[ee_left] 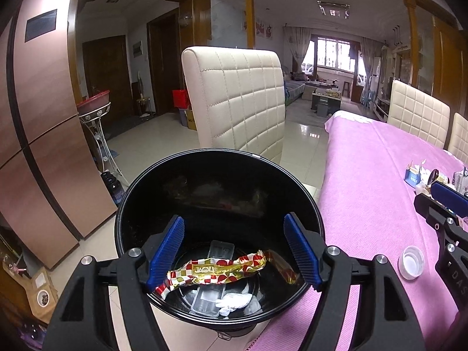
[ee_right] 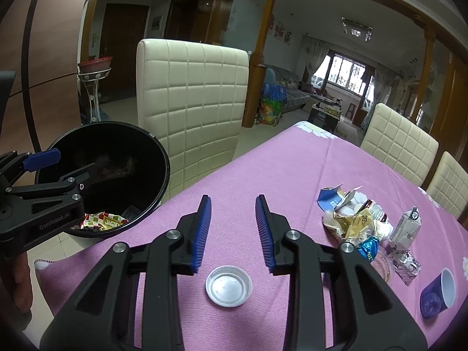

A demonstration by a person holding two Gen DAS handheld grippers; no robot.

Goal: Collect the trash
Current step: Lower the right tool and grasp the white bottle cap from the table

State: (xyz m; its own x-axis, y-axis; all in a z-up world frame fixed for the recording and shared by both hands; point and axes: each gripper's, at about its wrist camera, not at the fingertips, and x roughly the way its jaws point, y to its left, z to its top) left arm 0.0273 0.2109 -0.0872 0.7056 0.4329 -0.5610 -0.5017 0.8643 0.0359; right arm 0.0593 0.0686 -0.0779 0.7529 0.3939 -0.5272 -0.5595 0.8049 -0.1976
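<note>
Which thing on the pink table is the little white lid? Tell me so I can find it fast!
Start at the table with the pink cloth. On its near part, just below the right claw, lies the white lid, alone and apart from the trash pile further right. It is the only round, flat, plain white piece, lying hollow side up, while the pile is crumpled wrappers and cartons.

Daylight enters through the window far ahead of the left gripper, blown out white in both views. It glares off the floor tiles ahead. The bin directly under that gripper is glossy black, its depths dim, with faint reflections on the inner wall. Focus is sharp nearby and softer in the distance. Fisheye bending curves the door frames, and dark vignetting fills the corners.
</note>
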